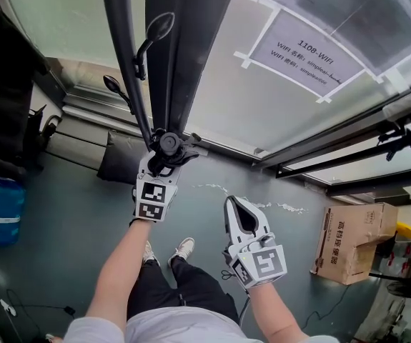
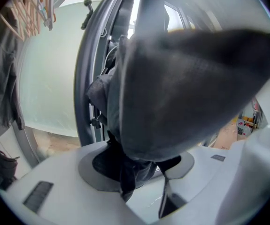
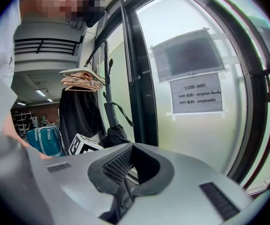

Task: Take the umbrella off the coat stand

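Head view: left gripper [image 1: 162,159] jaws grip the low end of the umbrella [image 1: 185,56], which hangs beside the coat stand [image 1: 124,41].
Left gripper view: dark umbrella cloth fills the jaws.
Right gripper view: right gripper [image 3: 127,175] jaws together, empty.
Progress: gripped; lifting off seemingly remains.

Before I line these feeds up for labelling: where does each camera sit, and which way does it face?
Head view: on the person's head, looking steeply down the coat stand to the floor; both forearms, legs, left gripper and right gripper show.
Left gripper view: rides the left gripper, looking along its jaws, closed on the umbrella that fills the picture.
Right gripper view: rides the right gripper, facing the WiFi notice on the glass panel; its jaws are together, empty.
Shared: head and right gripper views both show the notice and umbrella.
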A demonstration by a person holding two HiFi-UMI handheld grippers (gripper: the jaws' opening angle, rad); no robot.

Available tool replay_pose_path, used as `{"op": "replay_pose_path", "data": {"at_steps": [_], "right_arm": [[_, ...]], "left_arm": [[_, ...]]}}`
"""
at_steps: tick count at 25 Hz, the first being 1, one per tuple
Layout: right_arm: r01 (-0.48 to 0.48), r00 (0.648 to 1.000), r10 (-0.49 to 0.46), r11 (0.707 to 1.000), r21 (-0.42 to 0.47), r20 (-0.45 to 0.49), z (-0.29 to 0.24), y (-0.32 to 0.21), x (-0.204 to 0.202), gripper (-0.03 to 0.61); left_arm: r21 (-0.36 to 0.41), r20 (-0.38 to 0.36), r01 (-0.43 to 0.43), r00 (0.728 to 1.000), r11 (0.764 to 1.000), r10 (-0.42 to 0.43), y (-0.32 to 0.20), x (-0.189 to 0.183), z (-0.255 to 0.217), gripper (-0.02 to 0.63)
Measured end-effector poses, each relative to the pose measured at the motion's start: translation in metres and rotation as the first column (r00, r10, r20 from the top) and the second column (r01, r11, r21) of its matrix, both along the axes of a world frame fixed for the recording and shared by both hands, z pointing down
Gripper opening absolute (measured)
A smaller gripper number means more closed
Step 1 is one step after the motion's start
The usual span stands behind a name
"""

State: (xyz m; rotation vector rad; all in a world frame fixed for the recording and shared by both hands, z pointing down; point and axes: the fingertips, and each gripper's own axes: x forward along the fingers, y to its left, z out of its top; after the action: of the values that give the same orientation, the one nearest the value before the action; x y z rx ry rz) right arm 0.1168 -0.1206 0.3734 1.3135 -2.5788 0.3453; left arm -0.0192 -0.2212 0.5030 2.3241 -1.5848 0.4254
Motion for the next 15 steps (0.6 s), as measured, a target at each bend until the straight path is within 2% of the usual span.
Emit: {"op": "replay_pose_path", "data": {"at_steps": [15], "right_arm": [[-0.032,0.999,0.031,0.999,0.044,0.030,-0.025,0.007,0.017,0.017]], "left_arm": [[-0.003,-0.024,0.021,0.999,1.000,-0.021,0.012,-0.008,-0.026,0.230]]}}
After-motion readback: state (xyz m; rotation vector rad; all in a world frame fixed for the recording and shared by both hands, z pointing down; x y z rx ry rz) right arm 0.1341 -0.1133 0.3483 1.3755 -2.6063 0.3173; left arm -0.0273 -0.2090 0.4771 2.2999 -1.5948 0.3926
